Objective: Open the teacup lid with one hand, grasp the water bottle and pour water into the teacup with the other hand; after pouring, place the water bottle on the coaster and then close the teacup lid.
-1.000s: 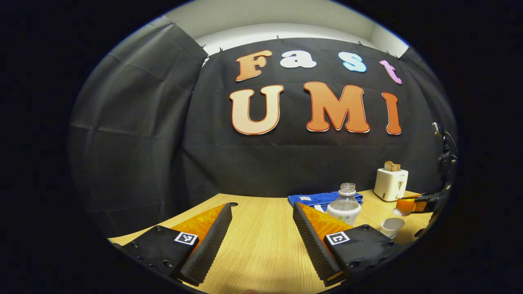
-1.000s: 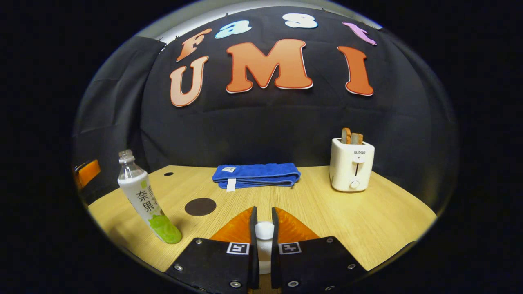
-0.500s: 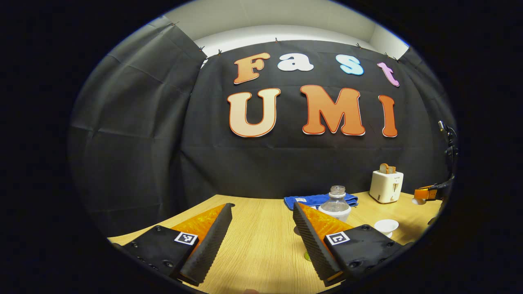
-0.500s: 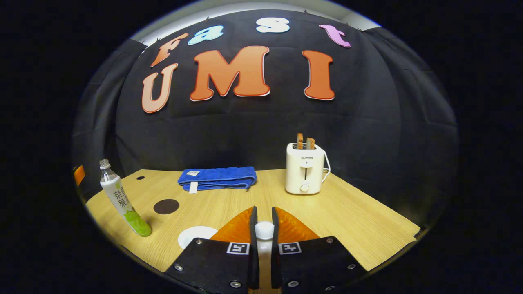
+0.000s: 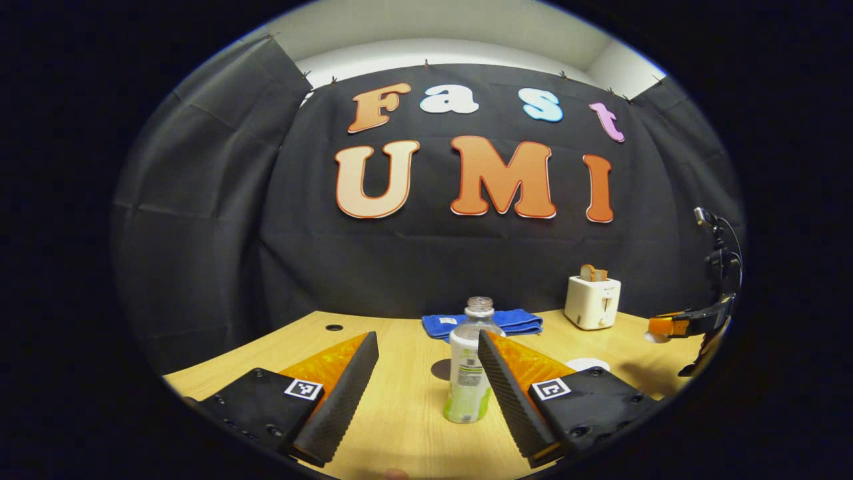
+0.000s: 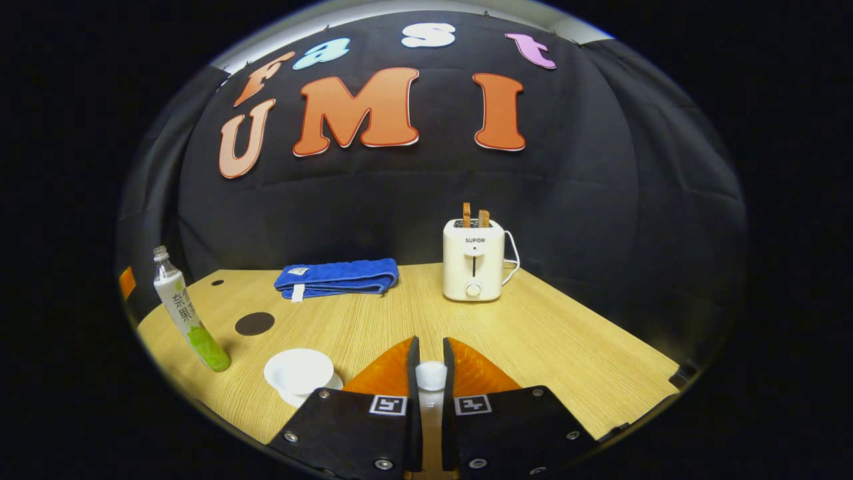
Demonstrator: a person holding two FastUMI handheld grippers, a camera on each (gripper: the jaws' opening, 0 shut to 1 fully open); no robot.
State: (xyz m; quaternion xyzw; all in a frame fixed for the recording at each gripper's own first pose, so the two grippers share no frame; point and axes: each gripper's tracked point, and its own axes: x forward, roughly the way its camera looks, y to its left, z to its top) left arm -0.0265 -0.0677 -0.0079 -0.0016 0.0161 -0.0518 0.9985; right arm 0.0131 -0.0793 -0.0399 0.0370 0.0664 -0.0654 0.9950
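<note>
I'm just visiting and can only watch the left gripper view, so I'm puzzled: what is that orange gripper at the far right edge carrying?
Observer: The right gripper is shut on the white knob of the teacup lid.
Operator: So is the cup uncovered?
Observer: Yes, the teacup stands open, its white inside showing.
Operator: Is there room on the coaster?
Observer: The dark round coaster lies bare, apart from the water bottle.

The left gripper view looked low across the table (image 5: 400,427) toward 12 o'clock; the right gripper view, higher, faced likewise. Both shared the toaster (image 5: 592,302) (image 6: 474,260) and towel (image 5: 493,323) (image 6: 336,277).
</note>
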